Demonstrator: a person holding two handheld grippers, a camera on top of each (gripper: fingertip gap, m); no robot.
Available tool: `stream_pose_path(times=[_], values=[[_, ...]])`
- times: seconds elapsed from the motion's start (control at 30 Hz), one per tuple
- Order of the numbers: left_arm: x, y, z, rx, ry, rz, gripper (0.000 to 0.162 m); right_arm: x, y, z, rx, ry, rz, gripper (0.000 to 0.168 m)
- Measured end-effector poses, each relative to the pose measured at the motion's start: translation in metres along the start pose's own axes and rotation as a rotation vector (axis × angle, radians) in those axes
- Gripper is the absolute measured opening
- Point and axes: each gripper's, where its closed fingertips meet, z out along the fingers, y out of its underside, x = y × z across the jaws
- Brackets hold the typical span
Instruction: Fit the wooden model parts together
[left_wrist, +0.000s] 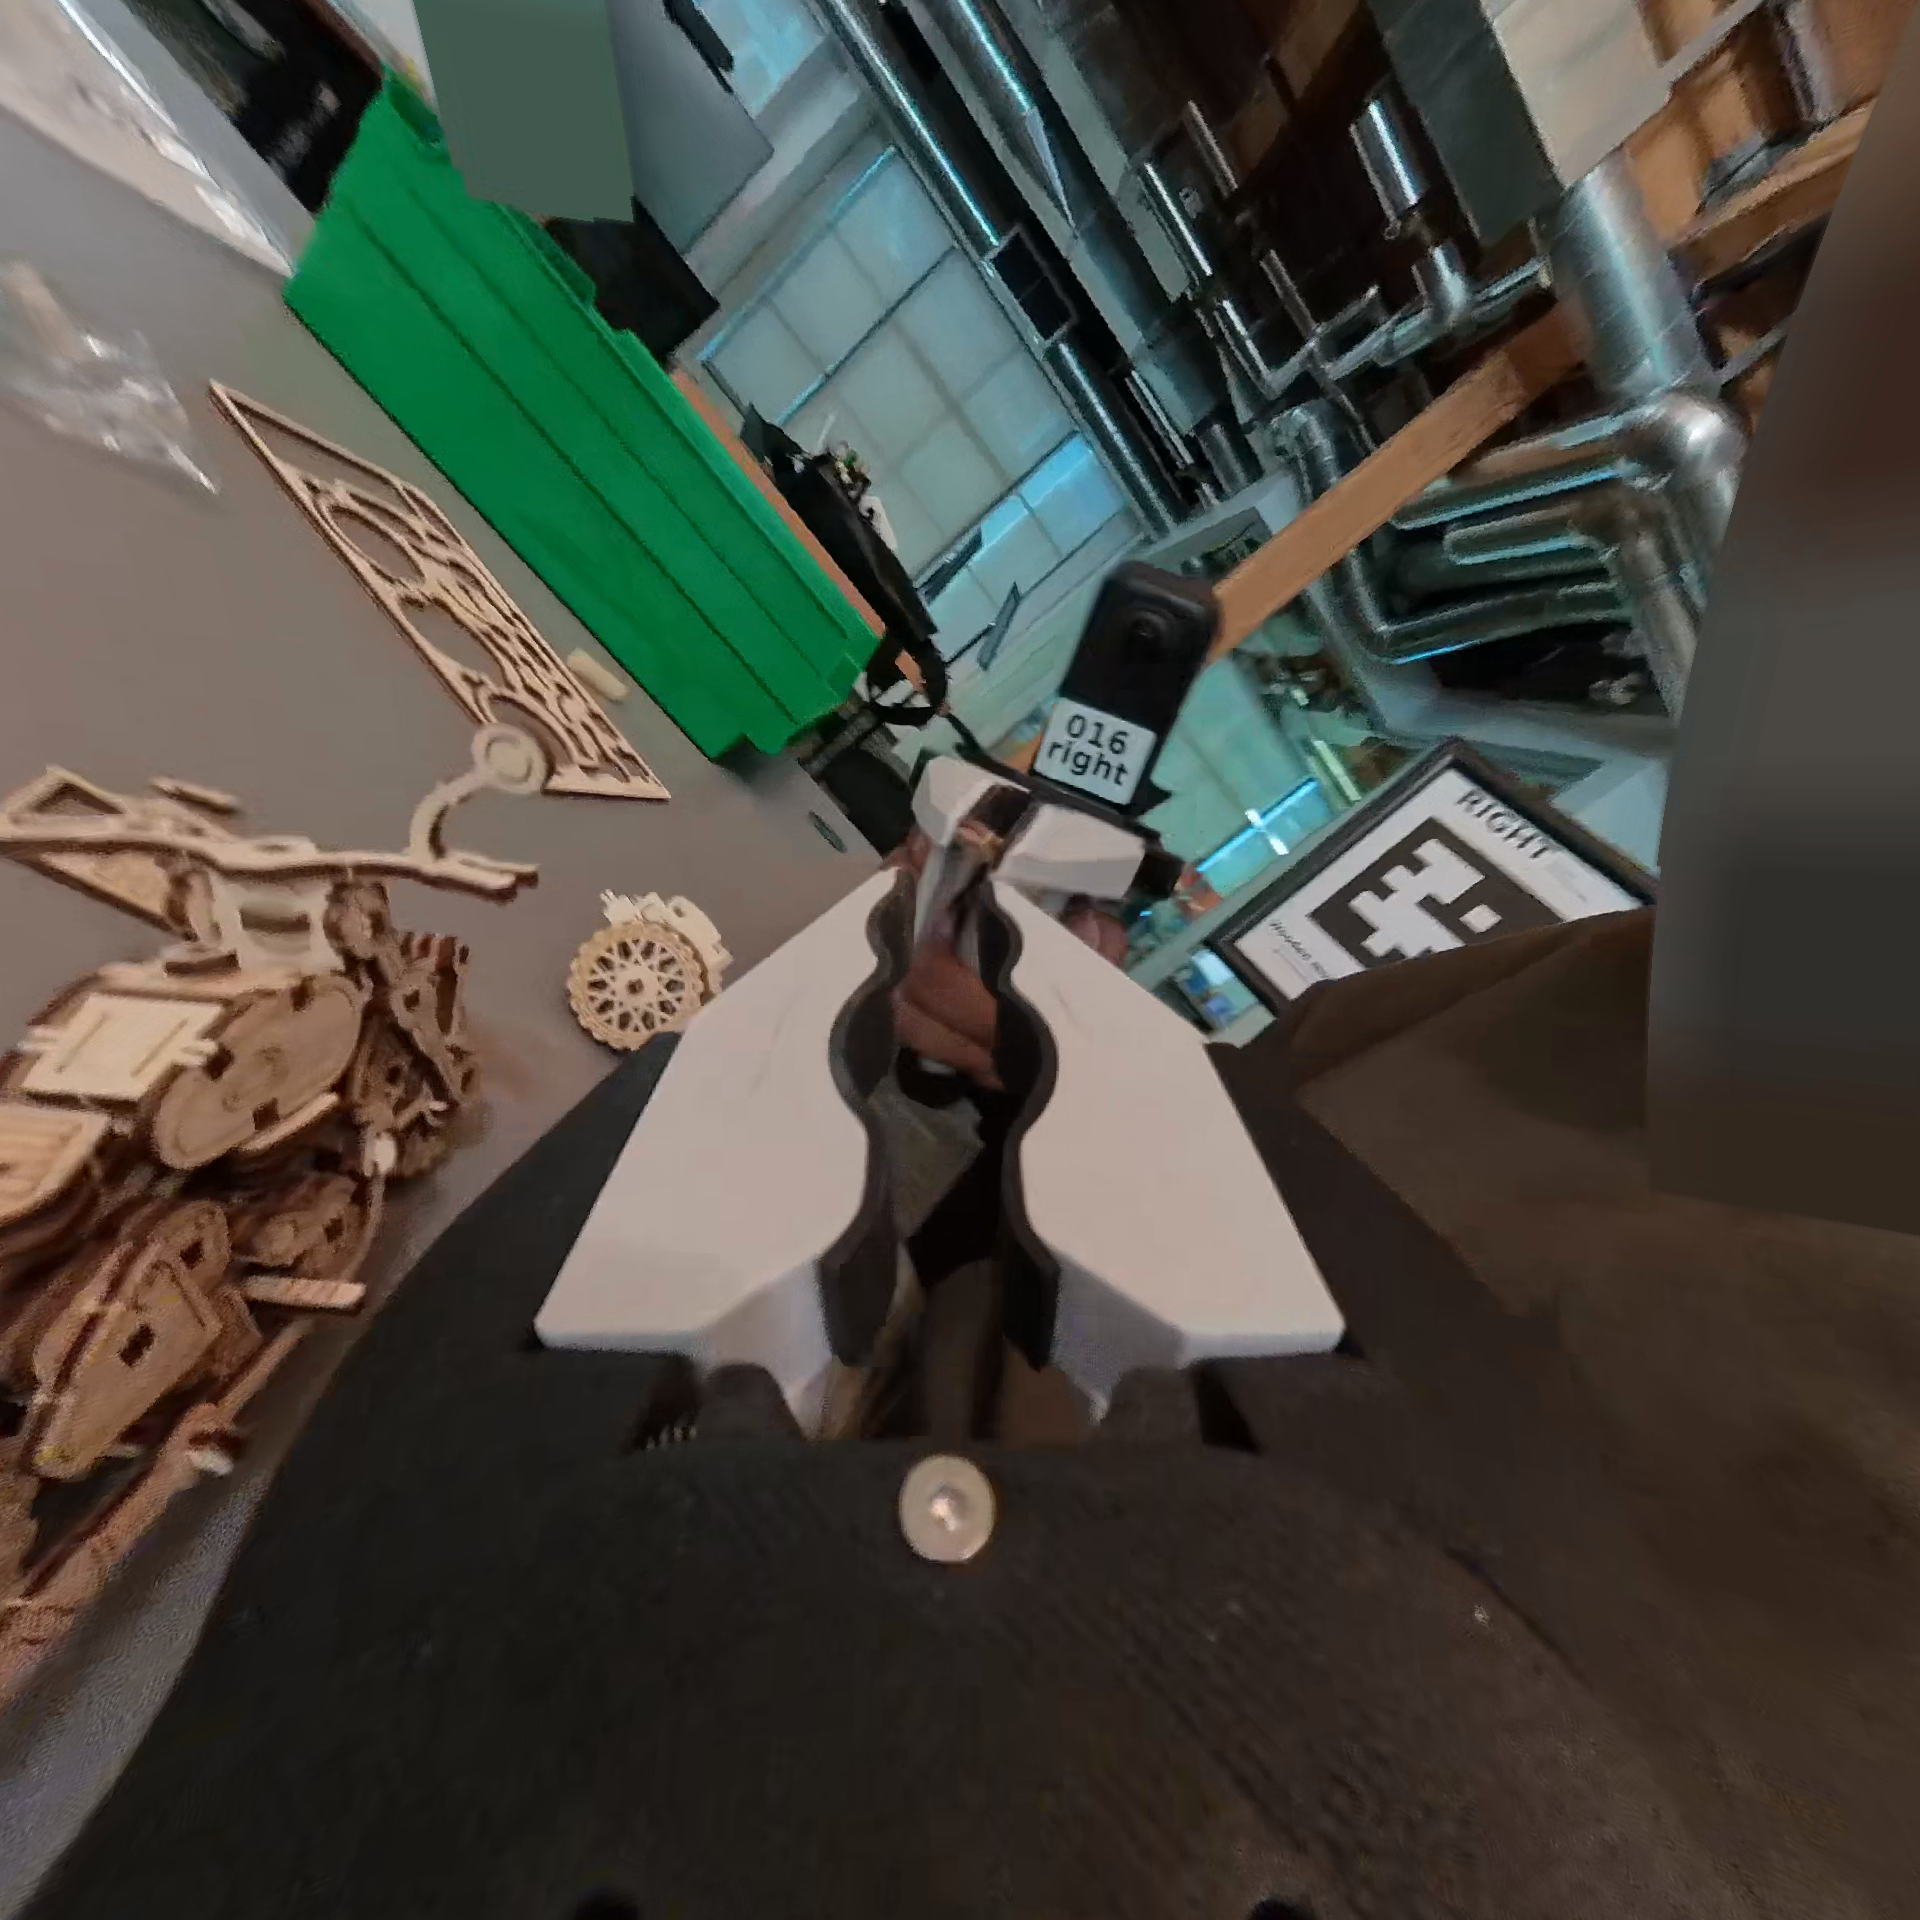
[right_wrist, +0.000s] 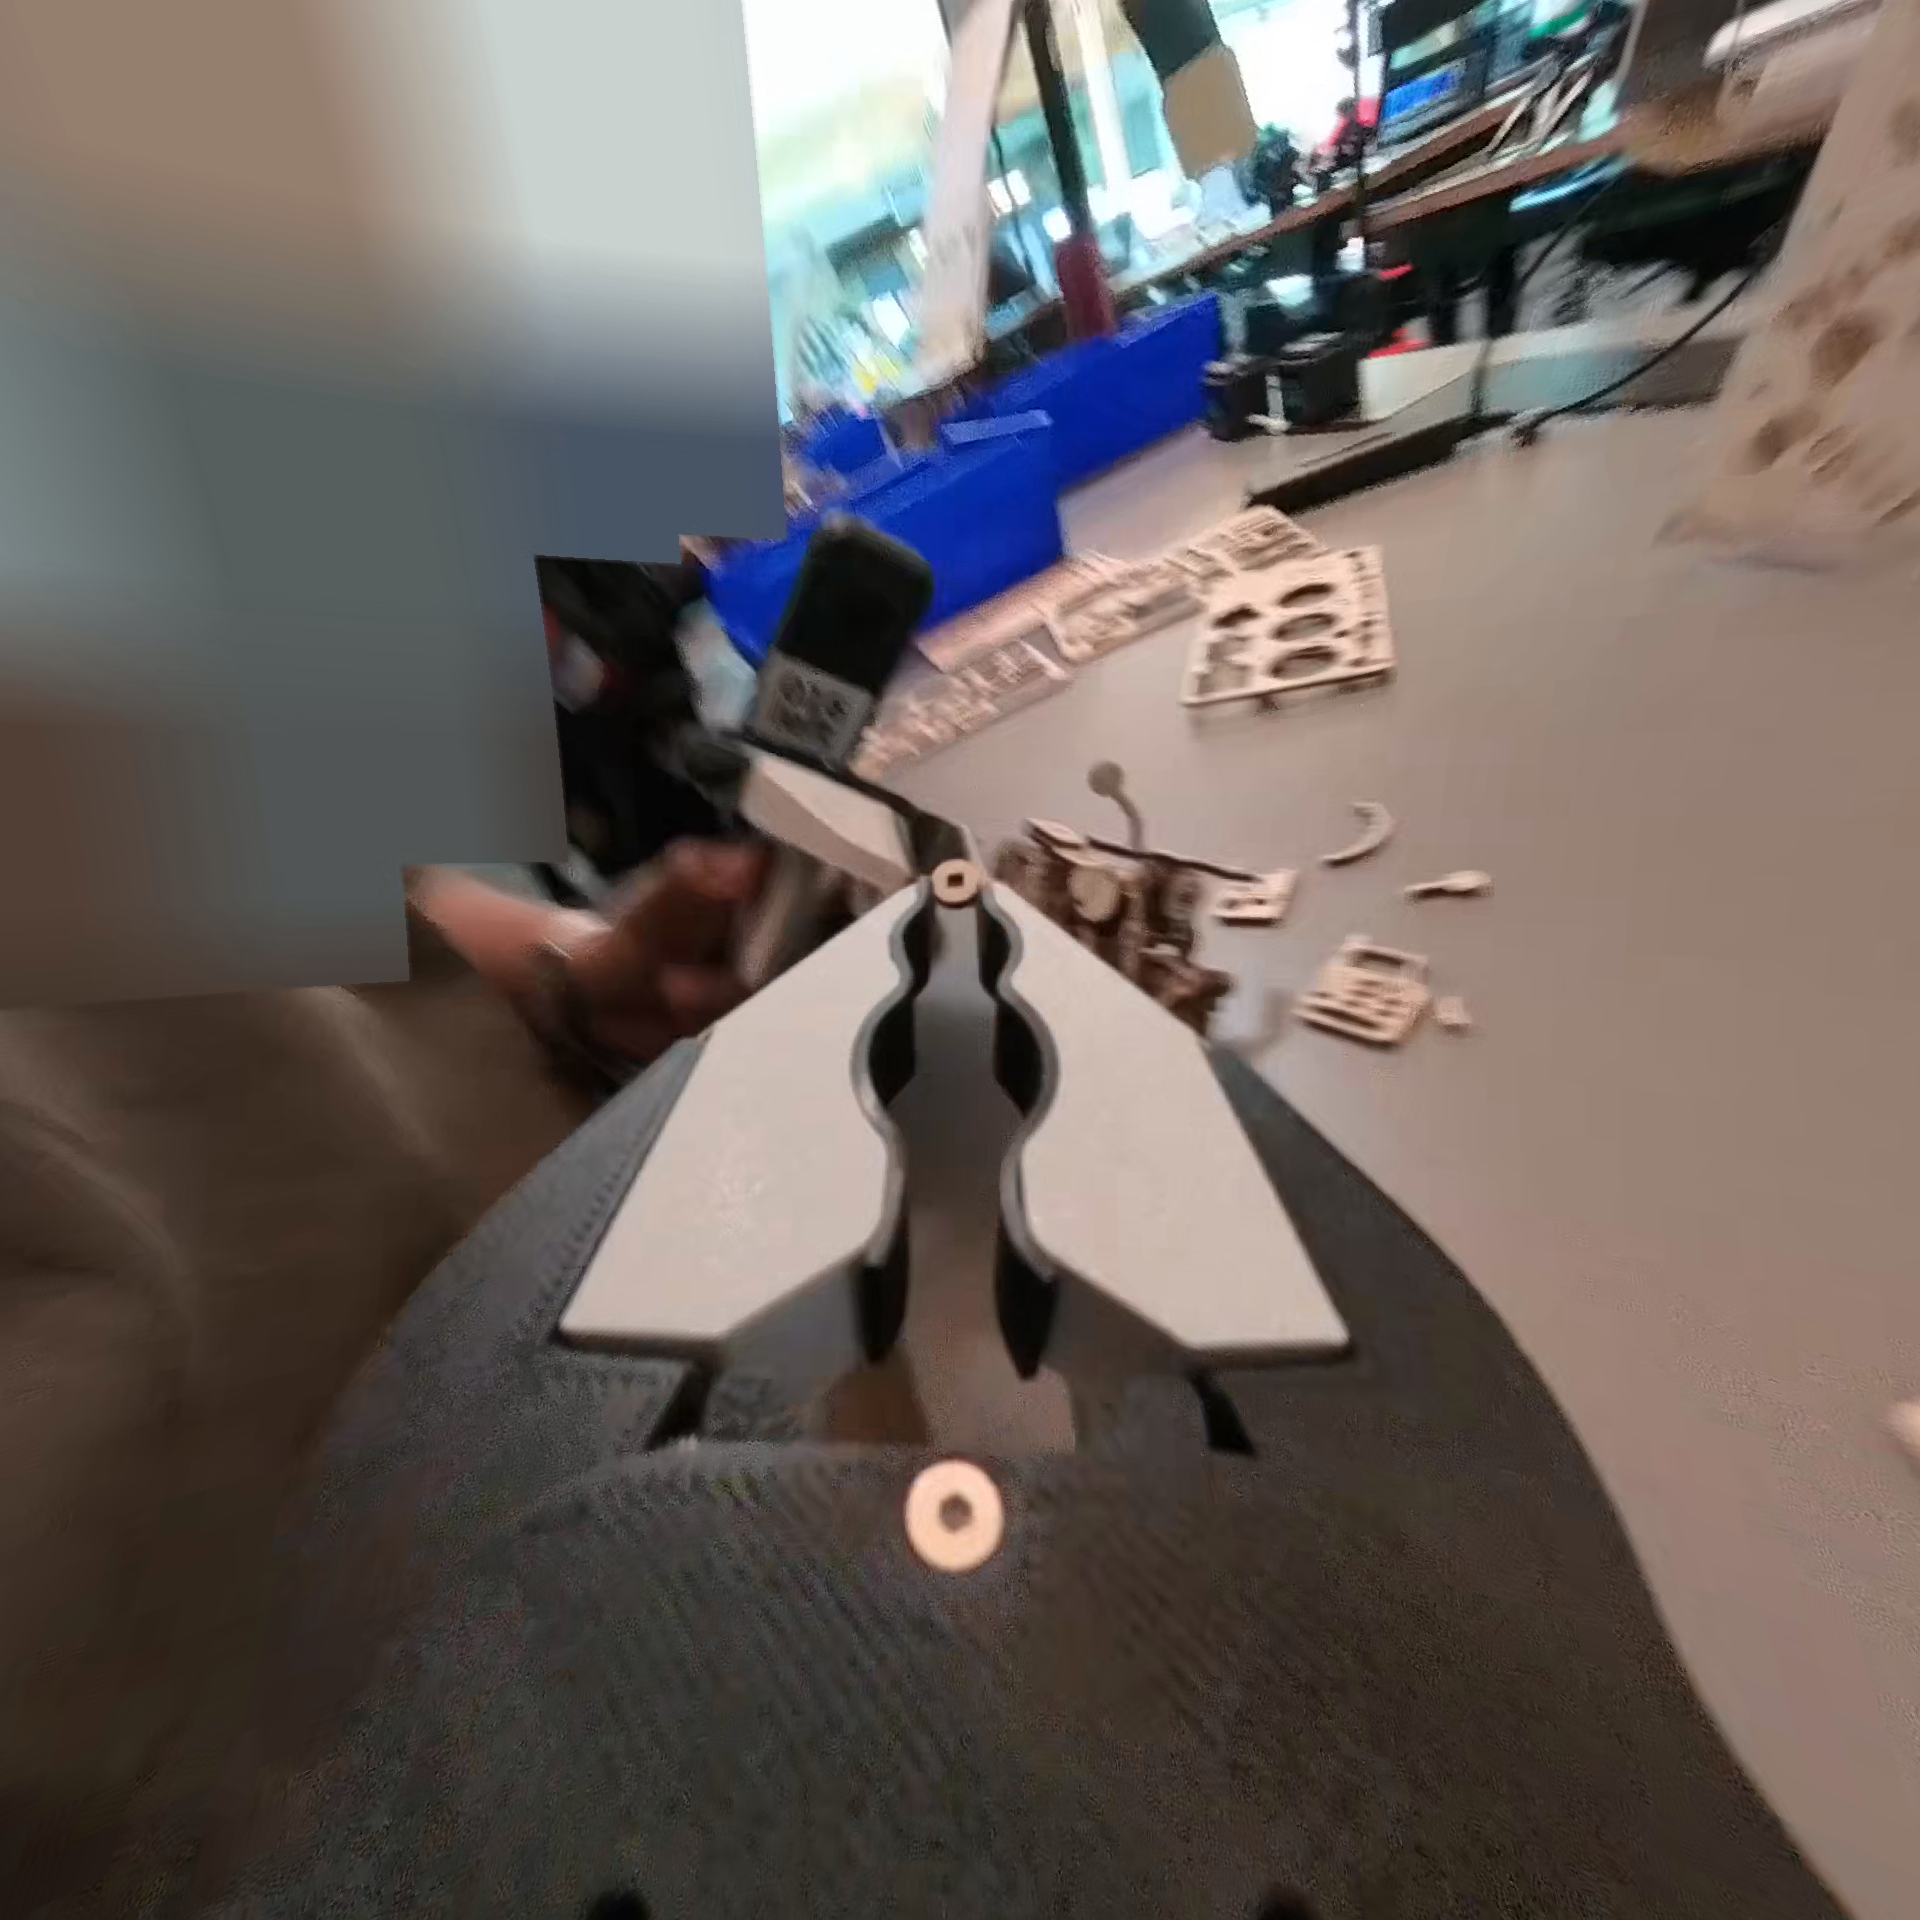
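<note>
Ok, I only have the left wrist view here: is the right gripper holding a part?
Observer: Yes. In the right wrist view, the right gripper pinches a small round wooden disc with a square hole at its tips.
Operator: Any loose parts nearby?
Observer: A curved strip lies on the table, apart from the wooden model, to its right in that view.

Green bin (left_wrist: 540, 436), pale wooden model (left_wrist: 208, 1060)

A grey table (left_wrist: 125, 644) with a green crate (left_wrist: 561, 468) on it; silver ducts (left_wrist: 1621, 436) and wooden beams (left_wrist: 1455, 436) overhead, pale windows (left_wrist: 904, 343) beyond.
</note>
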Motion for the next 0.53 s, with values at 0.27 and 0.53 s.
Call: stream_pose_path(times=[0.27, 0.53], values=[[0.006, -0.005, 0.0, -0.013, -0.158, 0.357, 0.009, -0.004, -0.006, 0.001, 0.09, -0.134, 0.323, 0.006], [0.011, -0.029, -0.014, 0.04, -0.489, 1.006, 0.014, -0.015, -0.017, 0.006, 0.22, -0.306, 0.766, 0.006]])
